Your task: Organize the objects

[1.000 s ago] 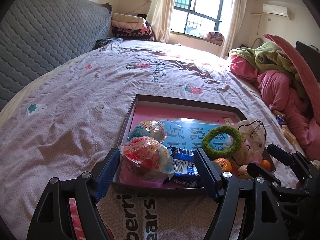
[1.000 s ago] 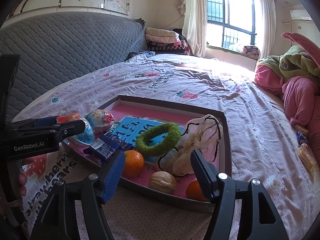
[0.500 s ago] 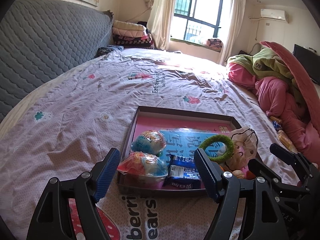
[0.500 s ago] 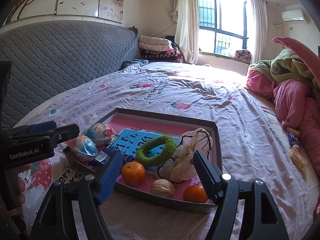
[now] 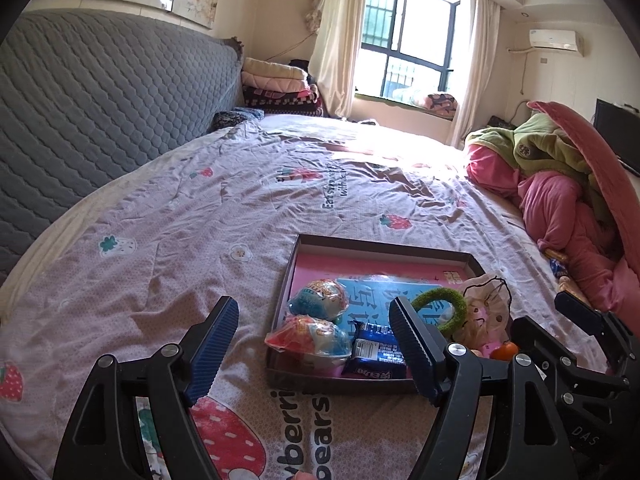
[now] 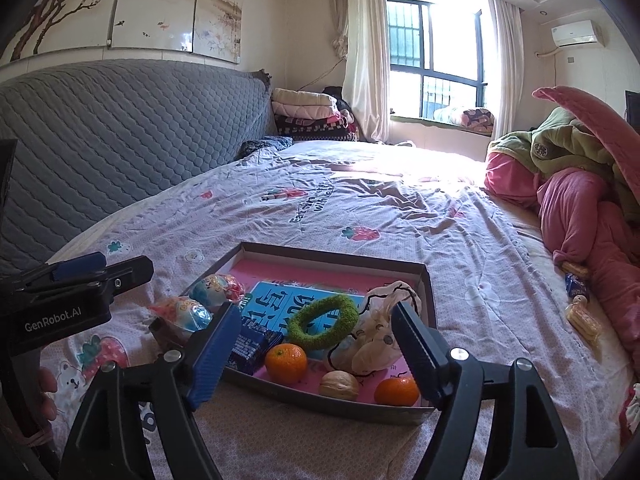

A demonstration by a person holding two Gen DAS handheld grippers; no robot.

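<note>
Brown tray on the bed holds two oranges, one walnut, one green ring, two wrapped toys. Left gripper and right gripper both gape, empty.

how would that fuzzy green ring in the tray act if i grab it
The fuzzy green fabric ring looks soft and light, so it would probably squash between the fingers. It lies partly on the blue booklet, so it may drag that along. Flat and plush, it seems unlikely to roll in the shallow brown tray.
</note>
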